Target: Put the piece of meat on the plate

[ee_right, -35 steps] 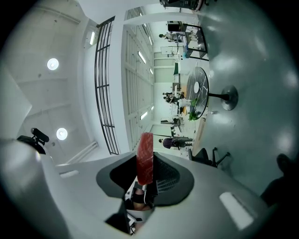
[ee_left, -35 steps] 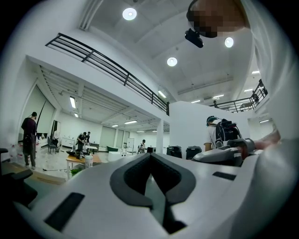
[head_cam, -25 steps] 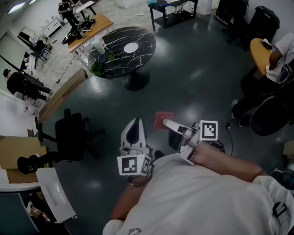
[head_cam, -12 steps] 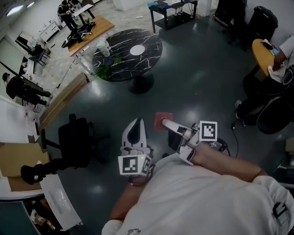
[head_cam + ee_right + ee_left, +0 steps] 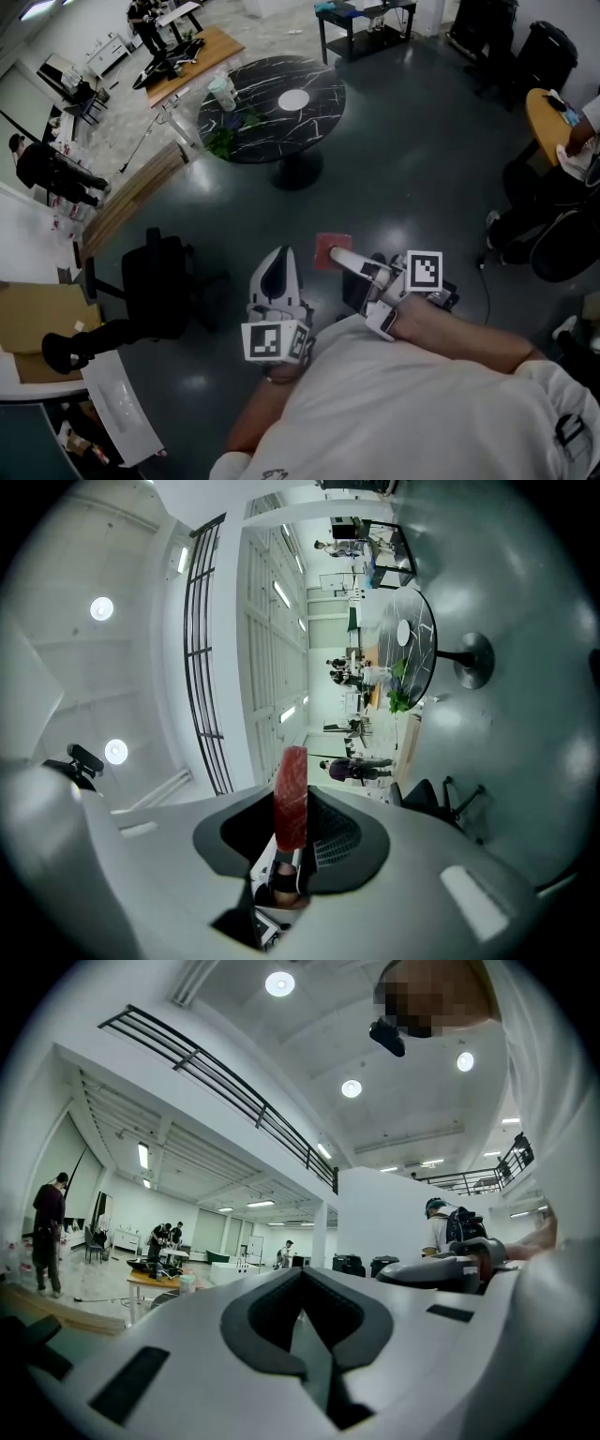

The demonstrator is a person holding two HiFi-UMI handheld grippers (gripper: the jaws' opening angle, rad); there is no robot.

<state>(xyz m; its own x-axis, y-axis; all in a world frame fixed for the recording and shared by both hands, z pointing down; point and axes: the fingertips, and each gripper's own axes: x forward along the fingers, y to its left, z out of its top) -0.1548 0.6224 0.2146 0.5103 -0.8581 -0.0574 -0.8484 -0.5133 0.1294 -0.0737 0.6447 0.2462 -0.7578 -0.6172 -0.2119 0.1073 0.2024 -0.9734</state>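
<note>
Right gripper (image 5: 342, 258): fingers (image 5: 339, 838) clamped on the piece of meat (image 5: 292, 789), held edge-up well short of the round marble worktop (image 5: 248, 141) that carries the plate (image 5: 293, 99). Left gripper (image 5: 275, 272): closed, empty. Advised: firm, level carry. Glossy dark floor (image 5: 422, 178) lies before the worktop, open office beyond.

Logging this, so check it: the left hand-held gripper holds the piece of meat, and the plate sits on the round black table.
Wrong side: the right hand-held gripper holds the piece of meat, as the right gripper view shows; the left hand-held gripper is empty. The plate does sit on the round black table.
</note>
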